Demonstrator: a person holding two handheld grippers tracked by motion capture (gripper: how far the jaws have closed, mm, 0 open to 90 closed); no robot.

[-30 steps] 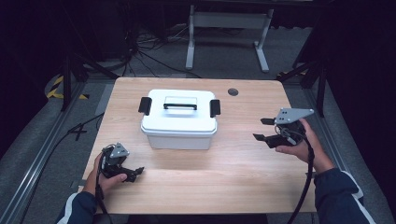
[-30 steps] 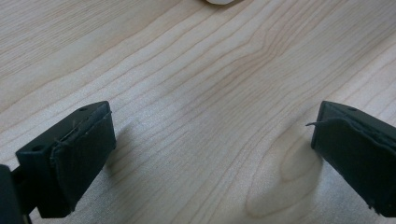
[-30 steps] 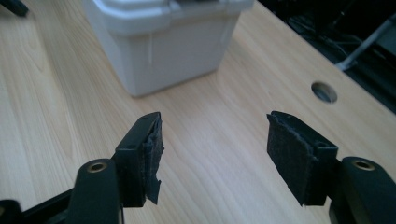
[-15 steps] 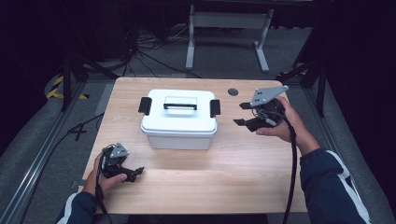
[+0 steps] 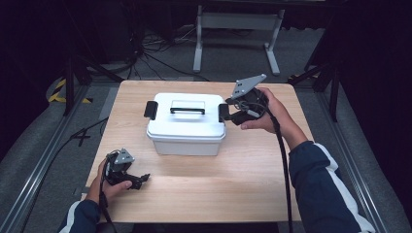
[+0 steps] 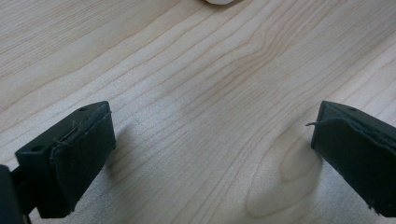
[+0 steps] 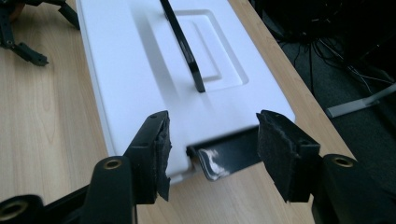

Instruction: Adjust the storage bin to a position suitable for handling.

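One black latch (image 7: 229,151) sits between open hand-held gripper (image 7: 212,154) jaws.

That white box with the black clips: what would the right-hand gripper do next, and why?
Probably ease forward and close on the black latch at the white box's near end. The right gripper has just been closing, its jaws flank that latch without touching it, and nothing is held yet.

Right gripper (image 5: 227,112) swings in from the table's right side to the box (image 5: 186,127) end latch (image 7: 229,151), jaws narrowing, nothing gripped.
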